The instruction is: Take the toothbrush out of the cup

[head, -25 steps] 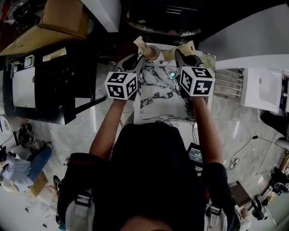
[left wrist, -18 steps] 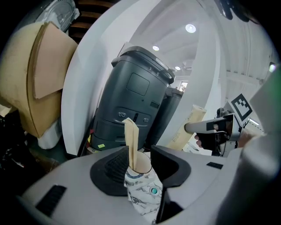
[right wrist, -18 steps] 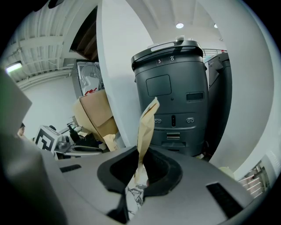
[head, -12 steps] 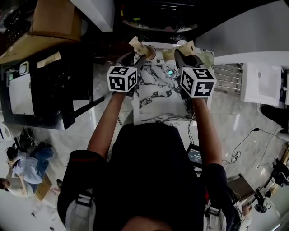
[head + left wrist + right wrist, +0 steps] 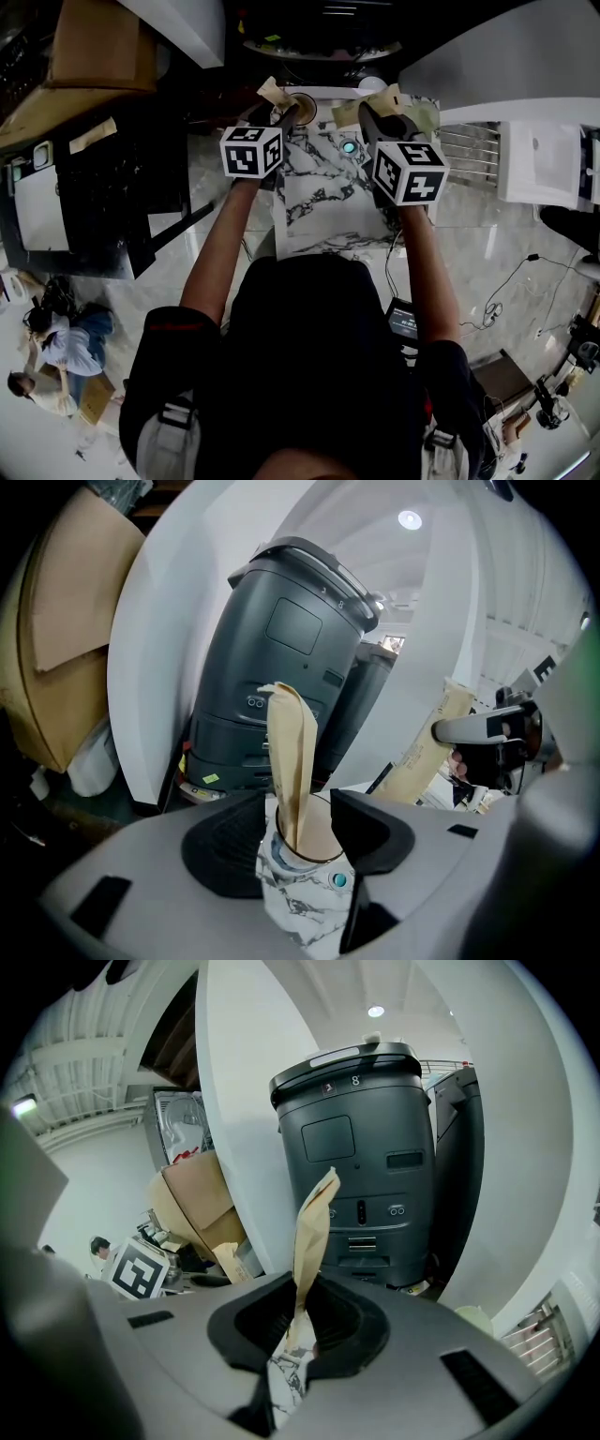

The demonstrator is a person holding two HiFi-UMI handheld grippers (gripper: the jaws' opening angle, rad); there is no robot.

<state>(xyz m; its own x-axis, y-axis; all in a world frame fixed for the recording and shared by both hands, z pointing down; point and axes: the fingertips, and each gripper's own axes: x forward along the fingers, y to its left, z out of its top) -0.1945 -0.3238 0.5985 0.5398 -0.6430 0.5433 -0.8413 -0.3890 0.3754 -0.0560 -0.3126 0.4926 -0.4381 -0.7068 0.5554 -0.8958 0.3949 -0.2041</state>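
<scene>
A cup (image 5: 309, 841) with a dark rim stands at the far edge of the marble table (image 5: 323, 202). A paper-wrapped toothbrush (image 5: 291, 752) stands upright in it. My left gripper (image 5: 298, 832) straddles the cup (image 5: 305, 110), and its jaws are opening wide; the pads do not press on the wrapper. My right gripper (image 5: 298, 1321) is shut on a second paper-wrapped toothbrush (image 5: 314, 1232) and holds it up to the right of the cup, as the head view shows (image 5: 386, 98).
A small teal round thing (image 5: 349, 147) lies on the marble near the cup. Dark grey bins (image 5: 375, 1147) and a white panel stand behind the table. Cardboard boxes (image 5: 94, 42) are at the left, a metal rack (image 5: 469, 159) at the right.
The left gripper has moved forward and down to the cup with its wrapped toothbrush, which now stands in the cup. The right gripper has kept its place.
</scene>
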